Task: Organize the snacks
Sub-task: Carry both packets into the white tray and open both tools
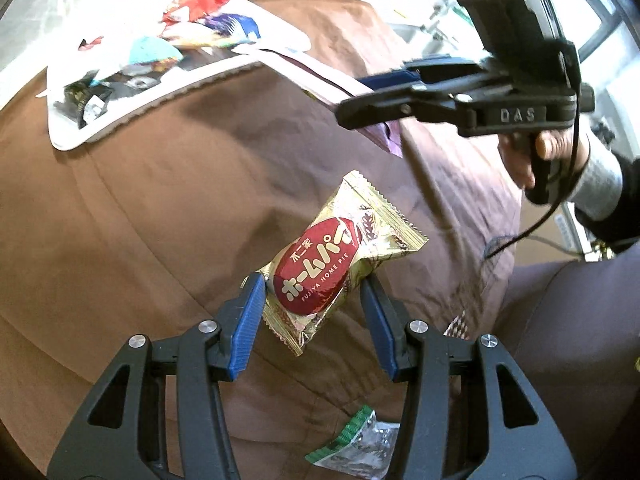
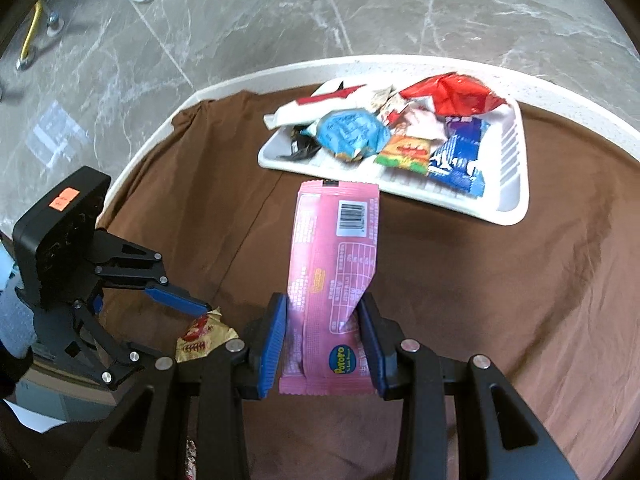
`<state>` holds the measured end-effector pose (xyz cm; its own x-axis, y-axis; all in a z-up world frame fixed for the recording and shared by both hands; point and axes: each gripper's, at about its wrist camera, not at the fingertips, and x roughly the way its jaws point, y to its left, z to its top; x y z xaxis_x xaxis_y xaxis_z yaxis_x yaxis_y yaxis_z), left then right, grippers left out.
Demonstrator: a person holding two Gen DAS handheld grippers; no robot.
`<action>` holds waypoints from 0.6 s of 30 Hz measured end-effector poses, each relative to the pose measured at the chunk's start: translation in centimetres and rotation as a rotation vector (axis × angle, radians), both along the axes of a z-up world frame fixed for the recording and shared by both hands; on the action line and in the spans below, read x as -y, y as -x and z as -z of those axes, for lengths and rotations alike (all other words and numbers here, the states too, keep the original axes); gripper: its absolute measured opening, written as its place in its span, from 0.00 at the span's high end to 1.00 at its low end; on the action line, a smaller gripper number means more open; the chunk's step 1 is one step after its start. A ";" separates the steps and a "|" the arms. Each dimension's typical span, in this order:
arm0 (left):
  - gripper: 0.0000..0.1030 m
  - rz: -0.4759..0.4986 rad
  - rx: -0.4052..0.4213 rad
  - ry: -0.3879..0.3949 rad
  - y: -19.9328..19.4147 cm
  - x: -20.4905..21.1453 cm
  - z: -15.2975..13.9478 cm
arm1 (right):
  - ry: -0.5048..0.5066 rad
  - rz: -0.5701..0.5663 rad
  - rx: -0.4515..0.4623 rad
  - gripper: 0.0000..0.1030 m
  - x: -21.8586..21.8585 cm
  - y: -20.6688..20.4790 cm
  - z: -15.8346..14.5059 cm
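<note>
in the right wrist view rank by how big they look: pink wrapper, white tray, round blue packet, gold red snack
1. White plastic tray
2. Long pink wrapper, enlarged by nearness
3. Round blue packet and gold-and-red snack: look alike, unranked

I see a matt brown cloth [image 1: 180,184], softly creased, over a speckled off-white tabletop [image 2: 280,70] above a glossy grey marbled floor [image 2: 360,8]. My left gripper [image 1: 314,286] and right gripper [image 2: 322,320] are matt black plastic with ribbed blue pads [image 1: 246,320] and bright metal pins. The gold foil pie wrapper [image 1: 340,256] and pink snack packet [image 2: 340,240] look shiny; the white ridged plastic tray [image 2: 508,168] looks smooth.
</note>
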<state>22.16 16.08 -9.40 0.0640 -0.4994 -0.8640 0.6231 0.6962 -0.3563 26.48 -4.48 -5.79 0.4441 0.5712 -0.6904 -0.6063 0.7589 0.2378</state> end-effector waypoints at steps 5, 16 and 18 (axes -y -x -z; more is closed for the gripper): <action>0.55 -0.067 0.003 0.048 -1.9 -0.5 -1.1 | -0.036 0.028 0.004 0.62 0.9 -0.9 -1.0; 0.55 -0.235 0.051 0.096 -9.7 -2.5 -4.9 | -0.090 0.092 0.017 0.62 2.2 -4.8 -3.3; 0.55 -0.259 0.048 0.089 -11.3 -2.5 -5.1 | -0.097 0.099 0.017 0.62 2.2 -5.9 -3.7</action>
<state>33.46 18.58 -4.26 0.2391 -0.5351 -0.8103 0.4462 0.8017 -0.3977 32.36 -6.66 -2.12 0.5128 0.5879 -0.6257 -0.5341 0.7890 0.3036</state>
